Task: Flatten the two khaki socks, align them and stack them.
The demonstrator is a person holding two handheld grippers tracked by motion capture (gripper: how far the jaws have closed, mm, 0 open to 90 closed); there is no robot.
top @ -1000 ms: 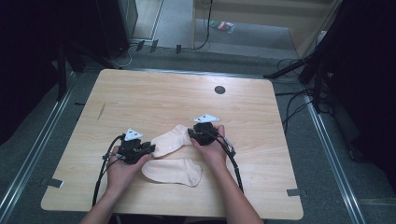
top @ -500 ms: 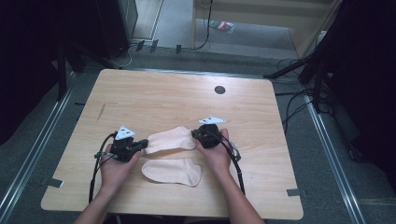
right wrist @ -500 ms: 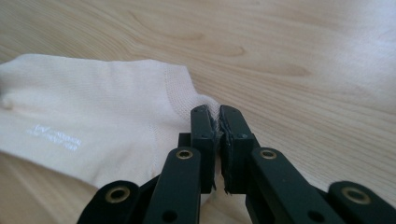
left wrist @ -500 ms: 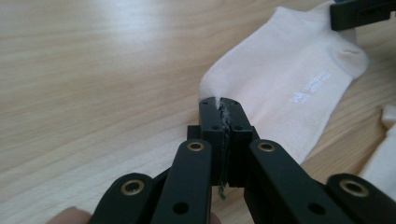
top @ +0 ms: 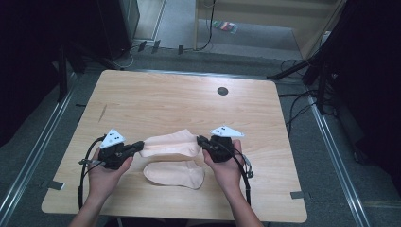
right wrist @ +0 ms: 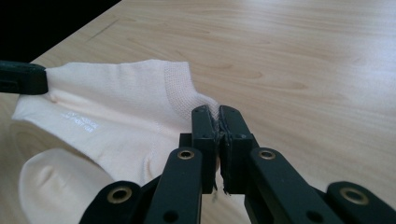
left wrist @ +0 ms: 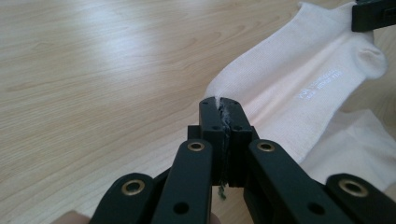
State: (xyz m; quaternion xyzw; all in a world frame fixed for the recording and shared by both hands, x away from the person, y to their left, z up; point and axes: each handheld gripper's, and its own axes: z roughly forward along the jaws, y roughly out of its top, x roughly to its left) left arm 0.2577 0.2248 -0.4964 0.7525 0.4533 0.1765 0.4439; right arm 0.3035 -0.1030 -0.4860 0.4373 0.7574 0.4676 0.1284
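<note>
The left gripper (top: 137, 147) is clamped on one end of a soft knitted cream sock (top: 170, 145), stretched flat above the wooden tabletop (top: 189, 104) near its front edge. The right gripper (top: 202, 141) pinches the opposite end. A second sock (top: 174, 174) lies below.

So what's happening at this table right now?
A person holds a two-jaw gripper in each hand and has a pale sock stretched between them above the wooden table. The left gripper is shut on one end of it, the right gripper on the other end. A second sock of the same colour lies flat on the table just below the held one, nearer the person.
</note>
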